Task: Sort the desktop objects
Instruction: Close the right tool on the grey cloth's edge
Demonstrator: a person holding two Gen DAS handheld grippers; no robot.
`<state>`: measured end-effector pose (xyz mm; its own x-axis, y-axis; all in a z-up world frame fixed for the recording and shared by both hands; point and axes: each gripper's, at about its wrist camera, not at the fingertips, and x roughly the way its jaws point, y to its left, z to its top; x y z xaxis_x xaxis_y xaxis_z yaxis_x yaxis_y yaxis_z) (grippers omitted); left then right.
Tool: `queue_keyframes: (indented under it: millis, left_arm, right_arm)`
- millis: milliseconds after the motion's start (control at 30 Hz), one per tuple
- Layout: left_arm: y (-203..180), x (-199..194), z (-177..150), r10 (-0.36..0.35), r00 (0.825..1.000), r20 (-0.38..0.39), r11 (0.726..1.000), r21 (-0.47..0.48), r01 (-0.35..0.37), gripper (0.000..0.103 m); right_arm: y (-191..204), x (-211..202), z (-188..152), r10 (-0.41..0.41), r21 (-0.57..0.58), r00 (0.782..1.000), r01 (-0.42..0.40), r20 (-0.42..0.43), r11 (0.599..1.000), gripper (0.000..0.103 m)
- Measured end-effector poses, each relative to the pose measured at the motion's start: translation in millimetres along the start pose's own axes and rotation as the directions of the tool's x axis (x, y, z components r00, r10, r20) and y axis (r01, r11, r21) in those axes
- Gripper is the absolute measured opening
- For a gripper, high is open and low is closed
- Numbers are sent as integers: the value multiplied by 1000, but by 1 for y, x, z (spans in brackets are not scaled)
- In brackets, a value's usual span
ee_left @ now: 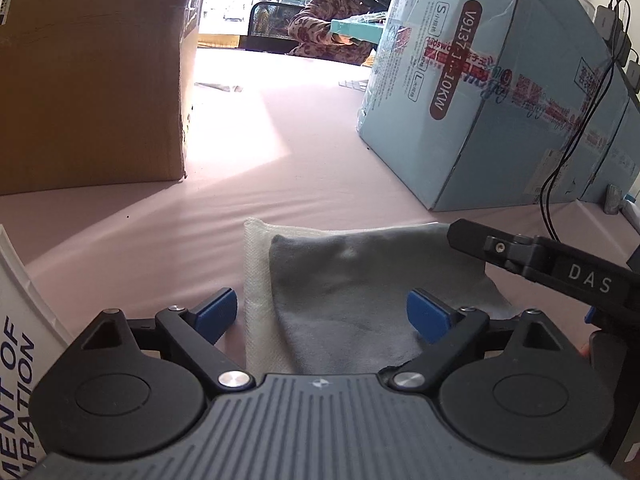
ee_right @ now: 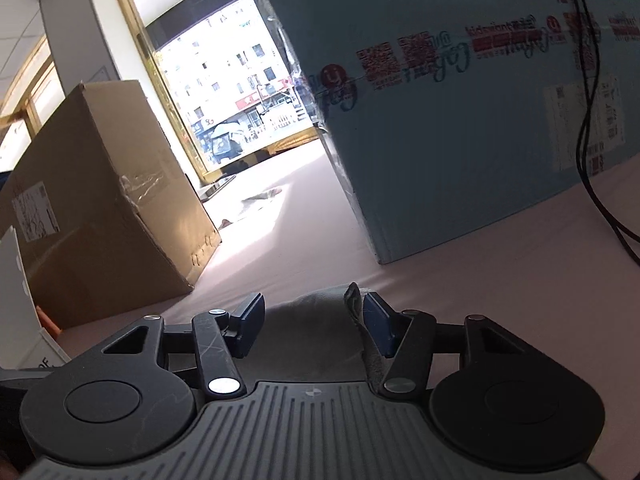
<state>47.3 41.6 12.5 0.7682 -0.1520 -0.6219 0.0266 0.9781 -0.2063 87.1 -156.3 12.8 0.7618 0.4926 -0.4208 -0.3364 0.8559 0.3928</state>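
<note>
A grey cloth point(ee_left: 352, 300) lies on a white woven cloth point(ee_left: 256, 280) on the pink table point(ee_left: 312, 160). My left gripper point(ee_left: 322, 316) is open just above the near part of both cloths, one blue pad on each side and nothing held. My right gripper point(ee_left: 520, 256) reaches in from the right over the grey cloth's far right corner. In the right wrist view that gripper point(ee_right: 314, 322) is open partway. The grey cloth point(ee_right: 304, 320) bulges between its fingers, with a raised edge of cloth against the inner face of the right finger point(ee_right: 378, 322).
A brown cardboard box point(ee_left: 92, 80) stands at the left and a large light-blue carton point(ee_left: 500, 92) at the right, with black cables point(ee_left: 560, 168) hanging along it. A white printed box point(ee_left: 16, 320) is at my near left. Across the table a person point(ee_left: 340, 20) holds a teal box.
</note>
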Motion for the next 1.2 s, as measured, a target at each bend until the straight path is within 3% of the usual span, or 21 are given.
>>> queue_keyframes:
  millis: [200, 367, 500, 567, 833, 1100, 1200]
  left_arm:
    - [-2, 1, -2, 0, 1000, 12, 1000, 17, 0, 88]
    - [0, -4, -1, -14, 999, 33, 1000, -2, 14, 87]
    - [-4, -8, -2, -11, 998, 60, 999, 35, 9, 87]
    - [-7, -9, -2, -1, 997, 72, 999, 55, -3, 84]
    - [-3, -9, -1, 37, 997, 69, 998, 50, -41, 60]
    - [-2, -11, 1, 31, 997, 71, 998, 60, -36, 46]
    - [-1, -10, 2, 36, 997, 66, 997, 60, -40, 32]
  right_arm:
    - [1, 9, -1, -37, -12, 998, 37, -48, 999, 54]
    - [4, 5, -2, -33, -16, 999, 32, -39, 999, 53]
    - [9, 4, -3, -34, -48, 999, 32, -43, 998, 18]
    - [9, 3, -3, -35, -54, 999, 33, -40, 998, 13]
    - [17, -6, -4, -30, -108, 999, 33, 29, 994, 9]
    - [15, -1, -4, -35, -92, 999, 37, 24, 995, 9]
    - [13, 0, -4, -37, -76, 999, 39, 19, 996, 9]
